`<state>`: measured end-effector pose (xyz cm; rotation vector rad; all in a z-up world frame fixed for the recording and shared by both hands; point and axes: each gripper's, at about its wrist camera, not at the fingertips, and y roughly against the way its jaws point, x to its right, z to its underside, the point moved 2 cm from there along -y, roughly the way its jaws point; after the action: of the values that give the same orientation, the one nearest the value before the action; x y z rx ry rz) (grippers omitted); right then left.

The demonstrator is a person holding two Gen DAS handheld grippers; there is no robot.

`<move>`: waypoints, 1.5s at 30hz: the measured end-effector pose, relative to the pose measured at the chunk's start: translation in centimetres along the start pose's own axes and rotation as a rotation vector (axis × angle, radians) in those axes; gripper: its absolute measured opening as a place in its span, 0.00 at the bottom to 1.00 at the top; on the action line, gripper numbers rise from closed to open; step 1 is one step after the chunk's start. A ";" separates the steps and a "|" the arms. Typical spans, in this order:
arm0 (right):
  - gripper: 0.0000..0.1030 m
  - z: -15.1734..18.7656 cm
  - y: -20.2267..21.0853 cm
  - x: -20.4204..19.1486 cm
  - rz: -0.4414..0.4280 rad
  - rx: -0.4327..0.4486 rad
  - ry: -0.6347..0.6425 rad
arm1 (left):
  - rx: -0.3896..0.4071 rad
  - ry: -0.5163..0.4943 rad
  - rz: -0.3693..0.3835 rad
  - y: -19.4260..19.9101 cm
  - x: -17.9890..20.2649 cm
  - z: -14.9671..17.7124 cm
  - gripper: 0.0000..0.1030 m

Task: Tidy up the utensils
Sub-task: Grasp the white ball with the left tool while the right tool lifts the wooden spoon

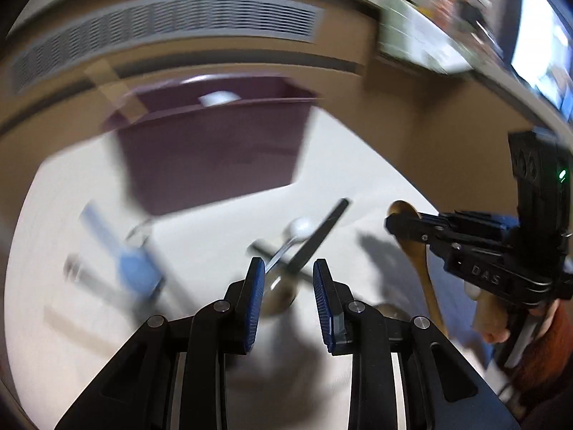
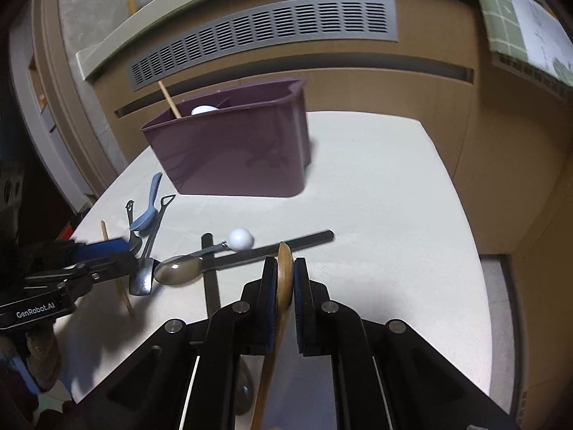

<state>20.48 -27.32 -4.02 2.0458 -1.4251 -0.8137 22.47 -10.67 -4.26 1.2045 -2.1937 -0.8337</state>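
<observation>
A purple utensil bin [image 2: 236,150] stands at the back of the white table [image 2: 376,197], with a wooden stick and a white object inside; it also shows in the left wrist view [image 1: 215,143]. My right gripper [image 2: 285,268] is shut on a wooden spoon [image 2: 284,279], held above the table; the spoon shows in the left wrist view [image 1: 419,251]. My left gripper [image 1: 289,272] is open and empty above a metal spoon with a white ball end [image 2: 200,259]. Two black sticks [image 2: 272,247] lie crossed under it.
A blue spoon [image 2: 147,211], metal utensils [image 2: 150,240] and a thin wooden utensil [image 2: 114,268] lie at the table's left. A wall cabinet with a grey vent grille [image 2: 268,36] stands behind. The table's right edge drops to the floor [image 2: 497,304].
</observation>
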 end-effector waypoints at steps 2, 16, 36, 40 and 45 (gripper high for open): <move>0.07 0.2 0.5 0.5 -0.009 0.011 -0.019 | -0.025 -0.100 -0.016 -1.8 1.1 -1.1 0.28; 0.08 0.7 1.2 1.8 -0.029 0.031 -0.054 | -0.168 -0.064 -0.092 -7.6 0.4 -4.1 0.27; 0.12 0.5 1.6 0.0 0.016 -0.033 0.049 | 0.283 0.272 -0.076 9.1 -5.2 -0.8 0.22; 0.24 2.2 1.8 0.3 0.037 -0.104 0.073 | 0.342 0.288 -0.049 12.0 -5.7 -0.4 0.22; 0.24 4.0 0.7 0.5 0.106 -0.188 0.055 | 0.354 0.313 -0.030 12.4 -6.2 0.0 0.22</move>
<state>17.24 -28.27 -6.33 1.8229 -1.3601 -0.8081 18.50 -0.12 3.74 1.4258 -2.1158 -0.2452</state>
